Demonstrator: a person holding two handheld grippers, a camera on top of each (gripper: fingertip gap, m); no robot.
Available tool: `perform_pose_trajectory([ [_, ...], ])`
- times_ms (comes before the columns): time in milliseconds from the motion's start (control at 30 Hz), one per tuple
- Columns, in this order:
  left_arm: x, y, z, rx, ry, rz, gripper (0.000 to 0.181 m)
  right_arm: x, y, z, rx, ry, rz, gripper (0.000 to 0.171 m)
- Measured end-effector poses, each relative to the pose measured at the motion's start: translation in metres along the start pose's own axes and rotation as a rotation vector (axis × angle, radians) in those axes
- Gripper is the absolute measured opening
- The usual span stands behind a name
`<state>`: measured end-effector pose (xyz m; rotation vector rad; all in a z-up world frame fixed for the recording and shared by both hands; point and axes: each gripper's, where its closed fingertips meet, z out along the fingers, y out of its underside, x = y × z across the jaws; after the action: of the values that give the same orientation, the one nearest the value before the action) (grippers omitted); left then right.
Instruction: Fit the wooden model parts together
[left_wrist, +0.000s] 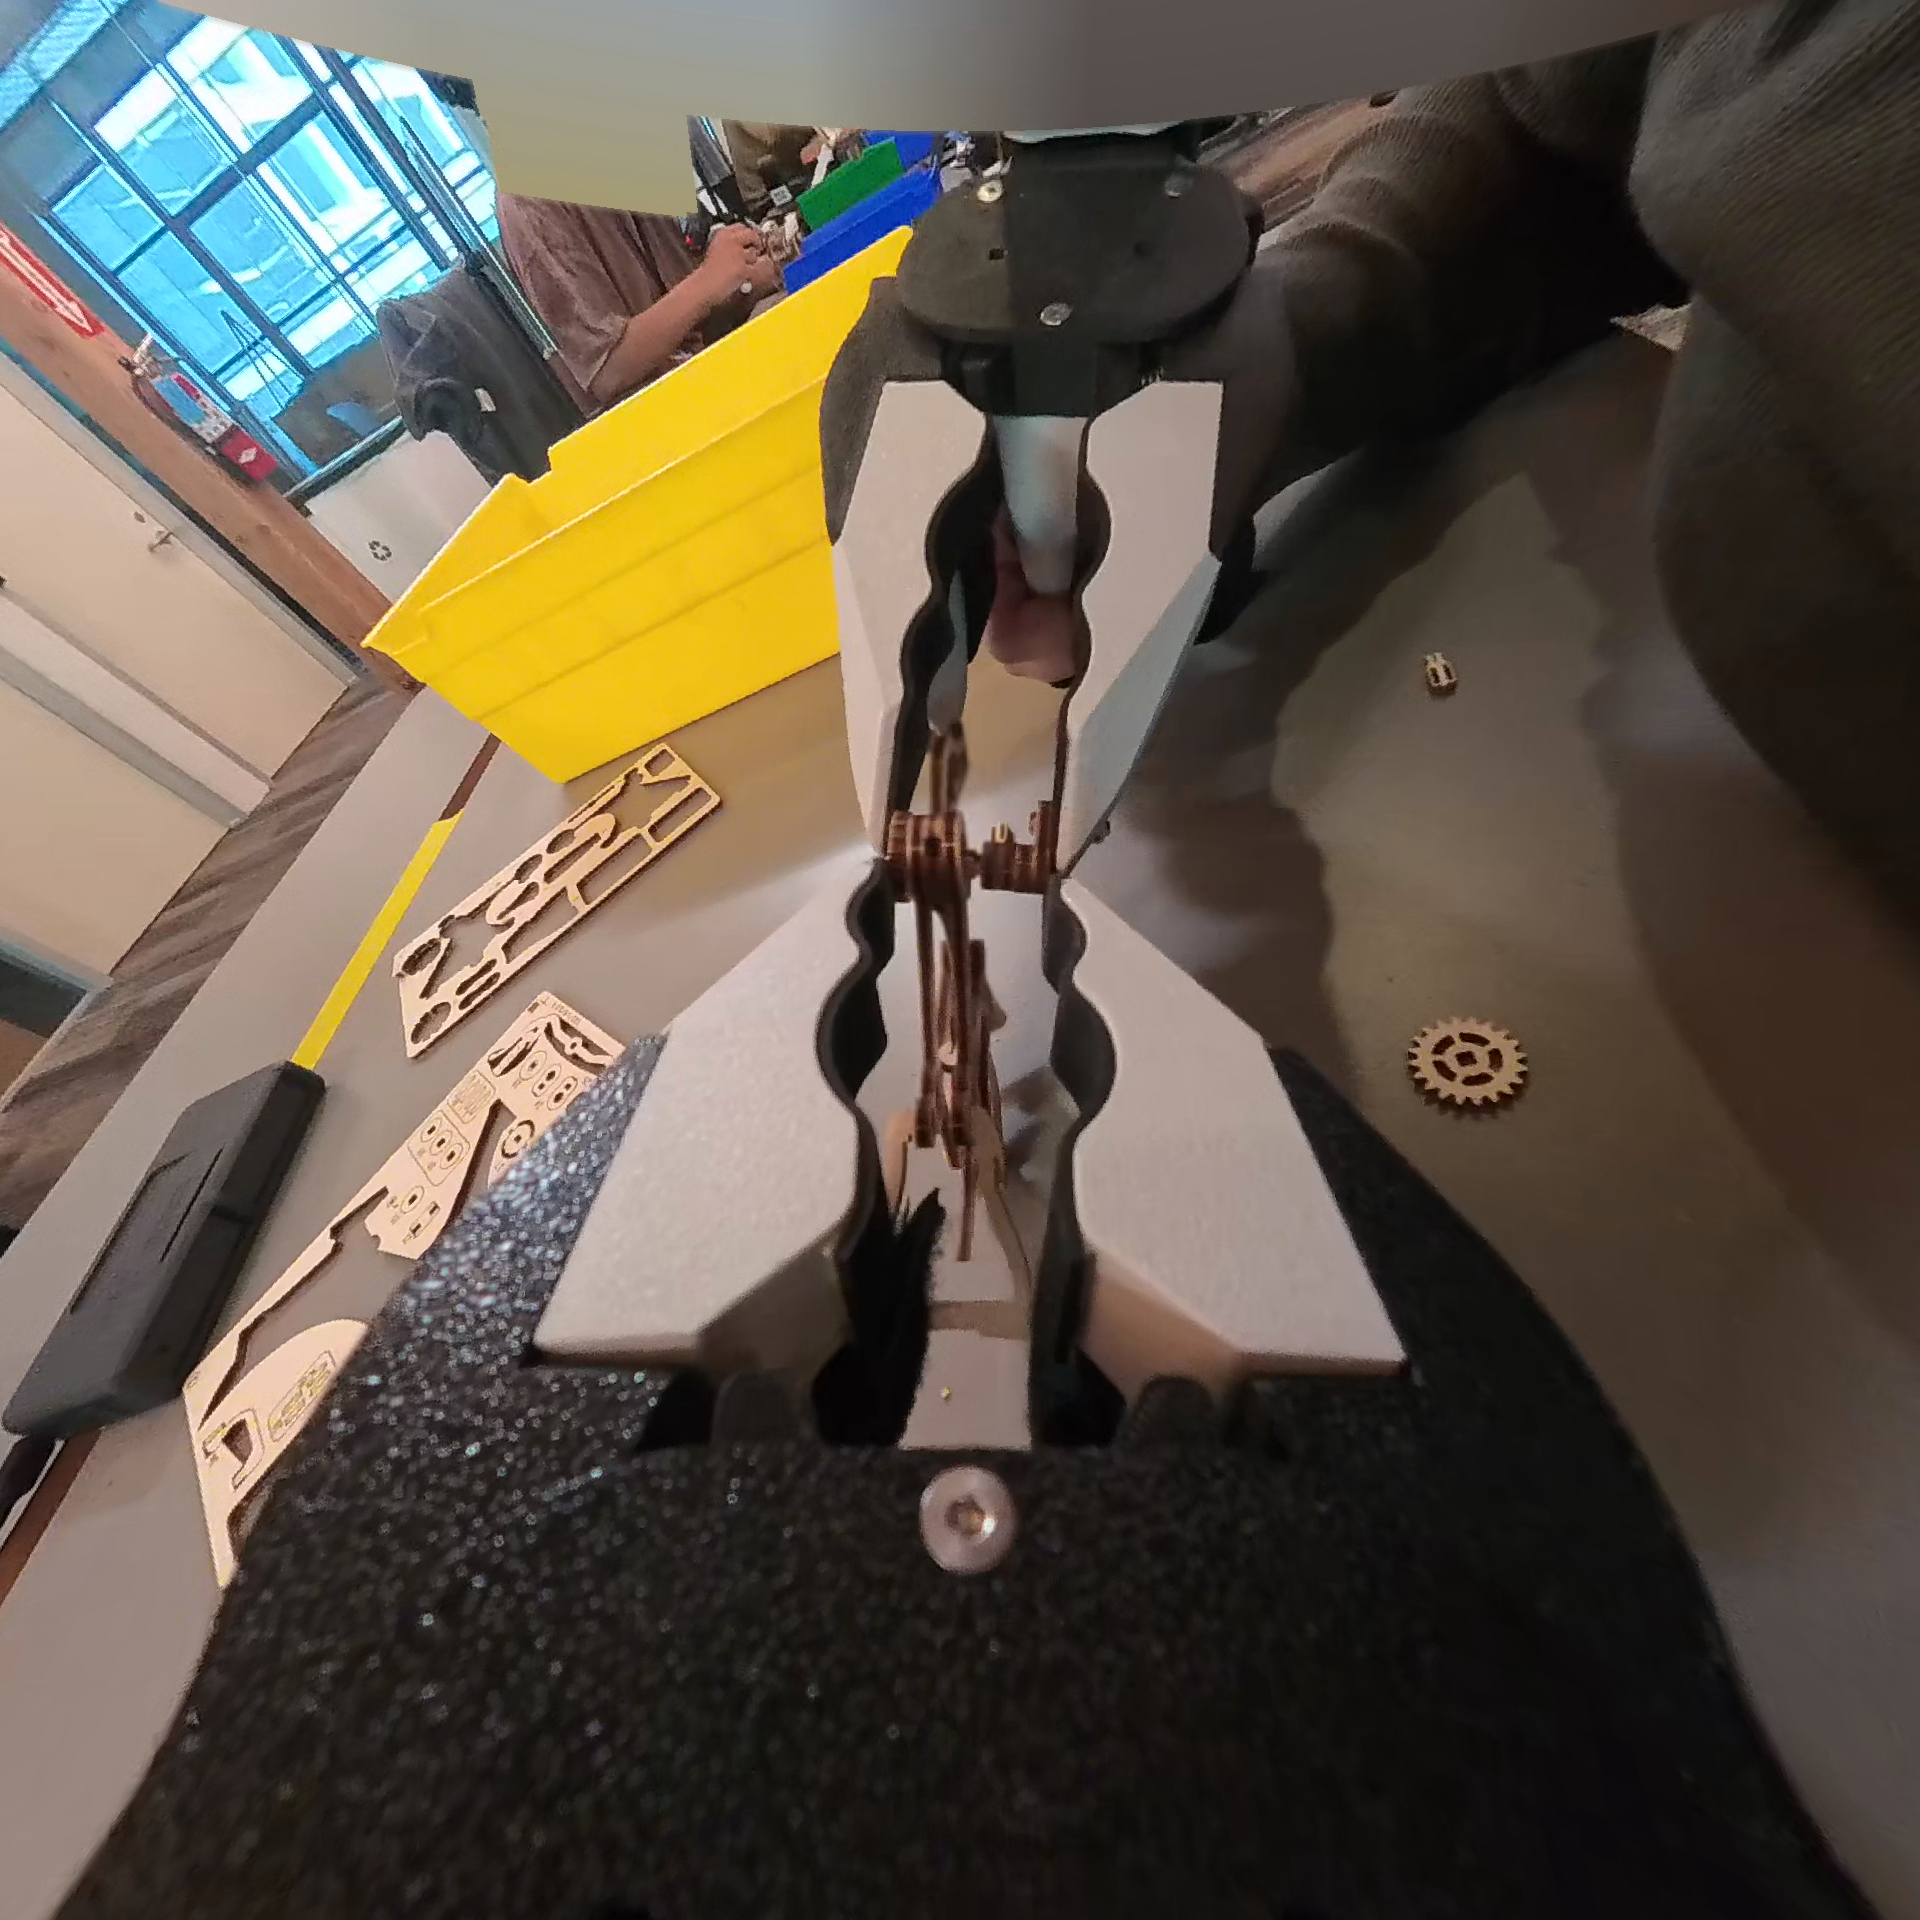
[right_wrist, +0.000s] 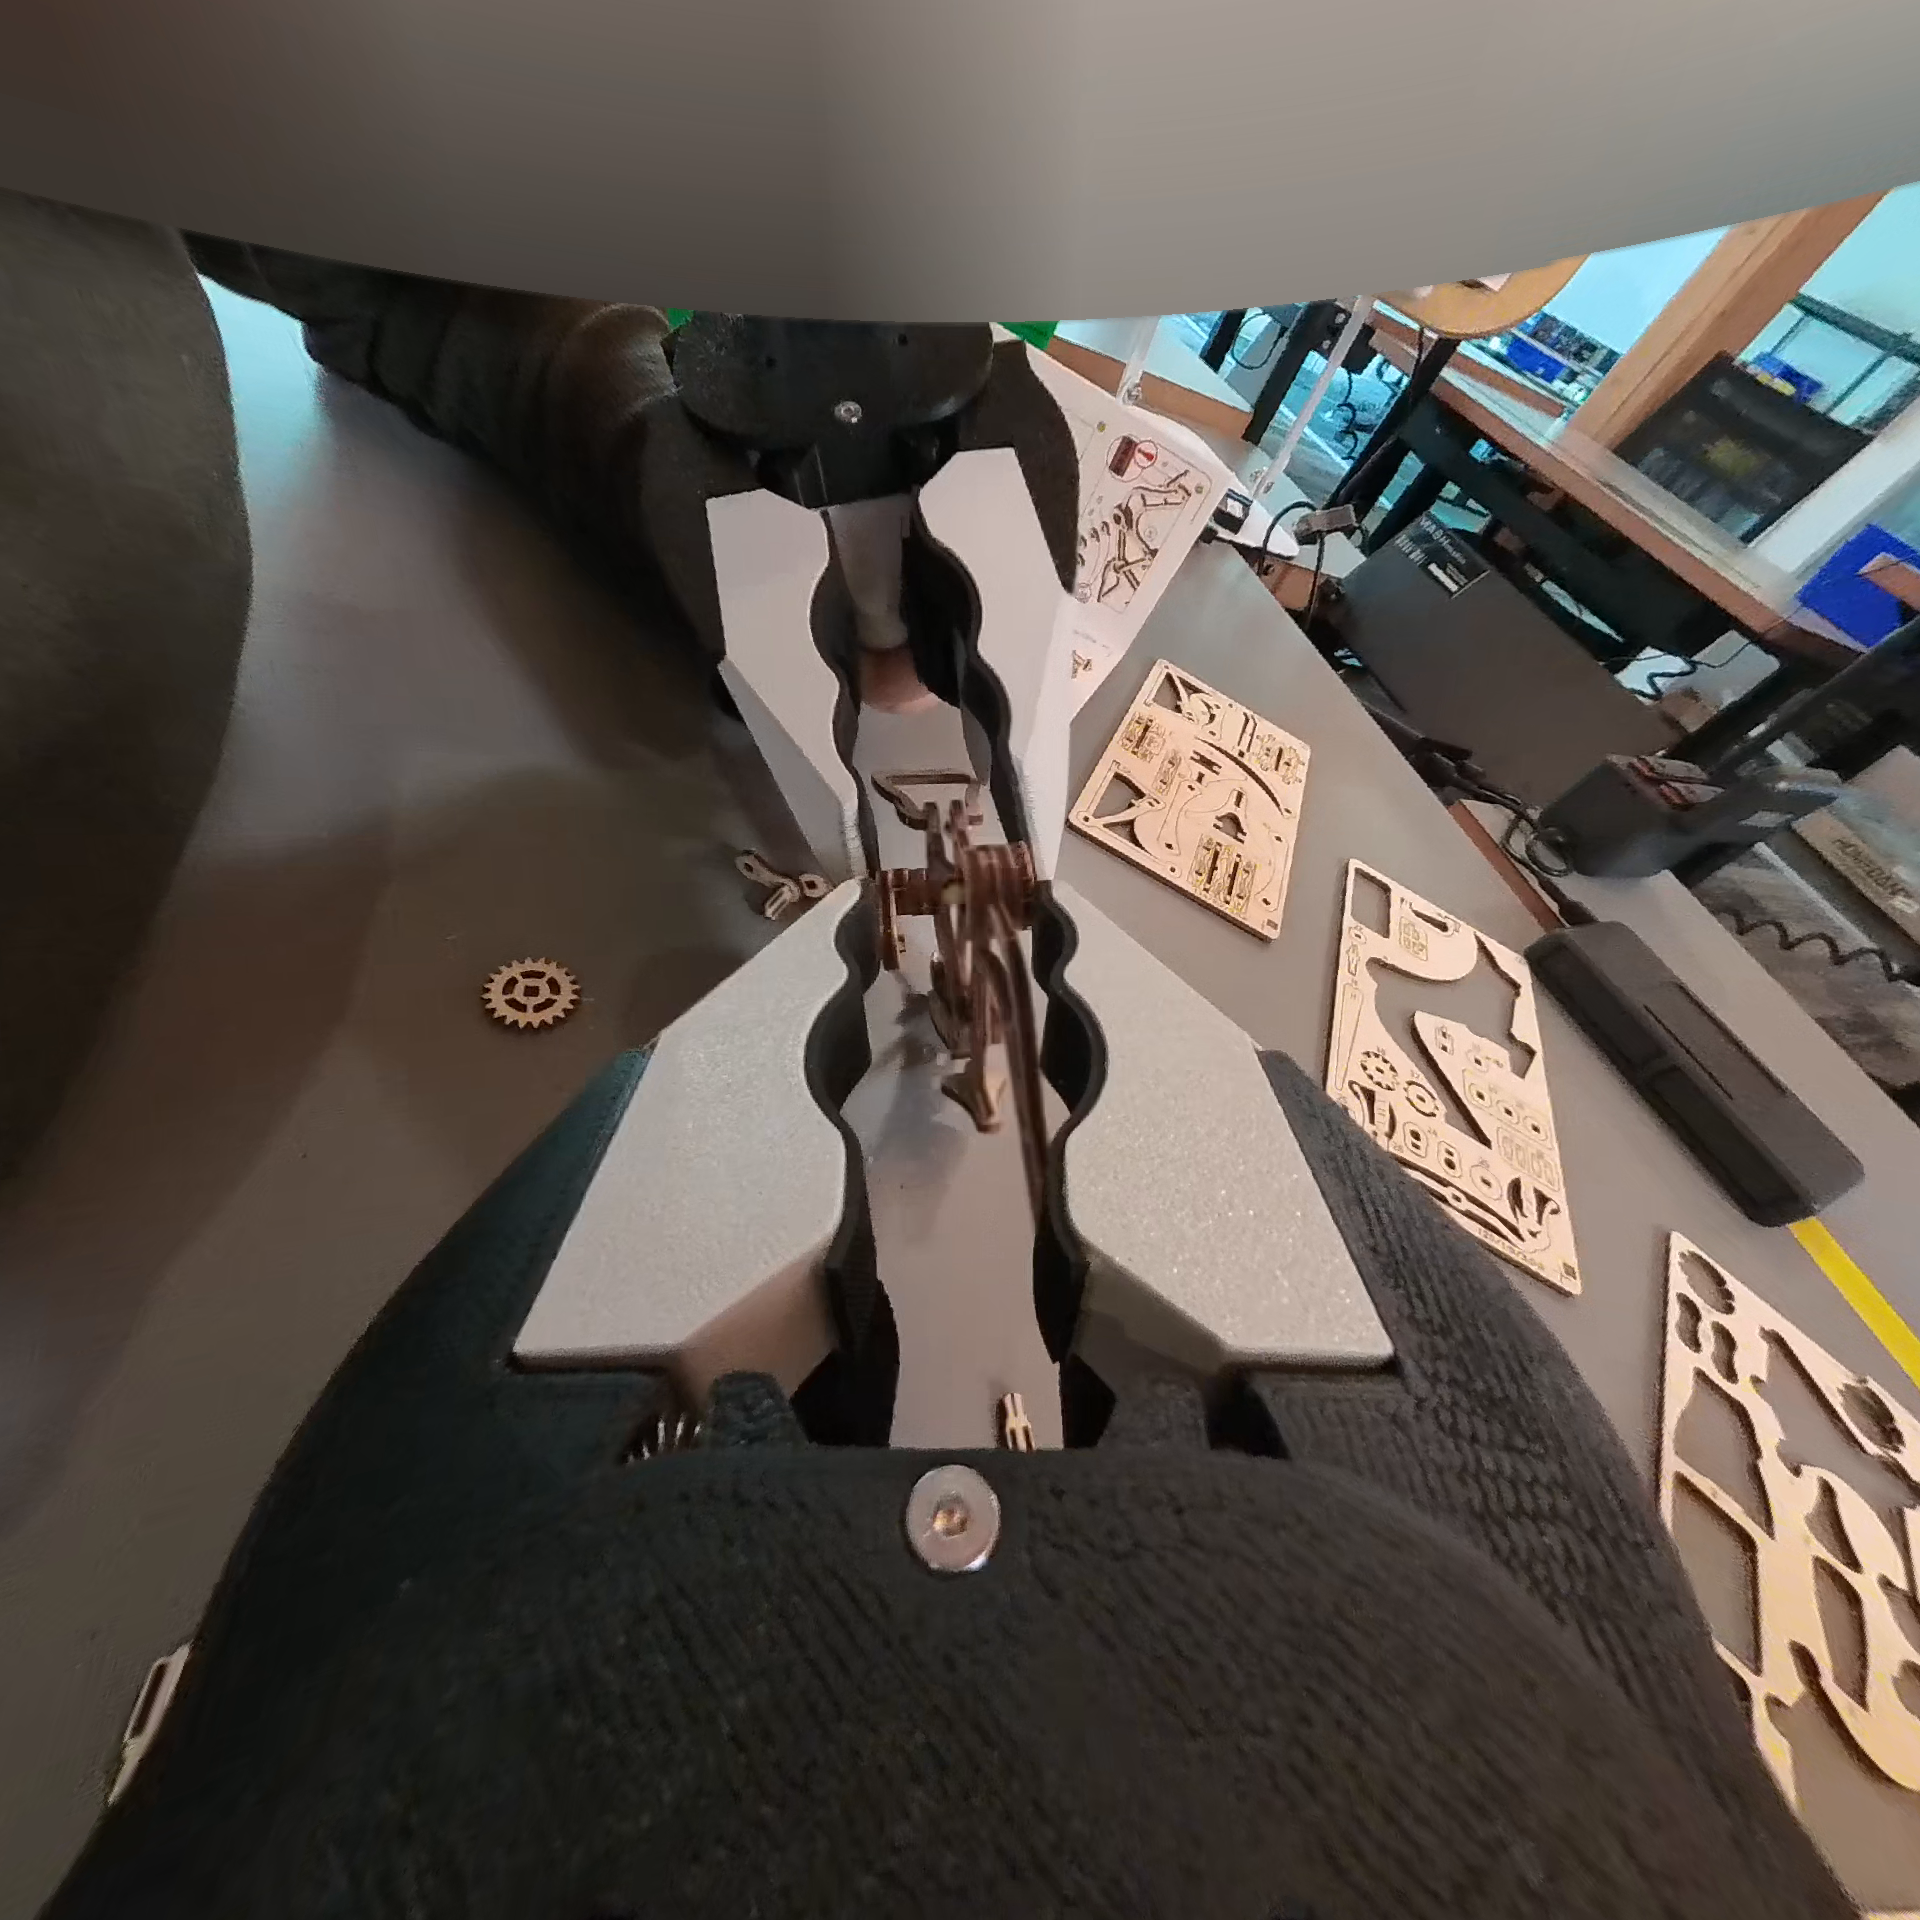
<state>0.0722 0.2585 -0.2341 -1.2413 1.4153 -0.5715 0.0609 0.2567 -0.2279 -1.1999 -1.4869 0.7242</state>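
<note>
Left wrist view: your left gripper (left_wrist: 971, 868) points toward 12 o'clock and meets your right gripper (left_wrist: 971, 831) tip to tip at frame centre. The wooden model (left_wrist: 951, 997) hangs between them, off the grey table (left_wrist: 1558, 1247). Its thin flat body runs edge-on down the gap between your left fingers (left_wrist: 748, 1122), nearer the 3 o'clock pad than the 9 o'clock one. The stacked hub at its top sits right at the fingertips. Left jaws are nearly closed at the tips on that hub; farther back the wavy pads stand clear of the body.

Right wrist view: same meeting seen from the other side. The model (right_wrist: 977, 935) lies edge-on between your right fingers (right_wrist: 727, 1143), leaning toward the 3 o'clock pad. The hub is pinched at the tips. Right jaws are narrowed onto it. A wooden loop of the model pokes up between the far gripper's (right_wrist: 951, 831) fingers at 12 o'clock.

Loose bits: a small wooden gear (left_wrist: 1467, 1062) lies flat at 3 o'clock in the left view, well apart from the jaws. A tiny wooden piece (left_wrist: 1439, 672) lies at 2 o'clock. Punched-out wooden sheets (left_wrist: 551, 894) sit at 9 o'clock, with a yellow bin (left_wrist: 644, 582) beyond them at 10 o'clock. A black case (left_wrist: 156, 1247) lies at 8 o'clock.
</note>
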Motion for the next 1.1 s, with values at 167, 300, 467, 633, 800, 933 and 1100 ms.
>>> perform_pose_trajectory([
  [167, 0.0001, 0.0013, 0.0004, -0.013, -0.01, 0.023, 0.026, 0.0003, 0.001, 0.0002, -0.006, 0.011, -0.026, 0.027],
  [300, 0.0005, 0.0017, 0.0, -0.018, -0.009, 0.025, 0.025, -0.0001, 0.0011, 0.0005, -0.013, 0.02, -0.04, 0.027],
  [467, 0.0008, 0.0055, 0.0008, -0.036, -0.009, 0.024, 0.023, -0.001, 0.0042, 0.0016, -0.026, 0.032, -0.072, 0.023],
  [633, 0.0022, 0.0042, 0.0005, -0.024, -0.008, 0.035, 0.024, -0.0026, 0.0031, 0.0011, -0.014, 0.02, -0.076, 0.023],
  [800, 0.0025, 0.0049, 0.0006, -0.009, -0.016, 0.056, 0.021, -0.0032, 0.0037, 0.0018, 0.002, 0.028, -0.088, 0.024],
  [933, -0.0016, 0.0028, -0.0003, 0.017, -0.066, 0.081, 0.022, 0.0001, 0.0015, -0.0002, 0.015, 0.047, -0.096, 0.024],
  [1100, -0.0032, -0.0014, -0.0041, 0.052, -0.078, 0.128, 0.026, 0.0026, 0.0014, -0.0047, 0.028, 0.04, -0.09, 0.024],
])
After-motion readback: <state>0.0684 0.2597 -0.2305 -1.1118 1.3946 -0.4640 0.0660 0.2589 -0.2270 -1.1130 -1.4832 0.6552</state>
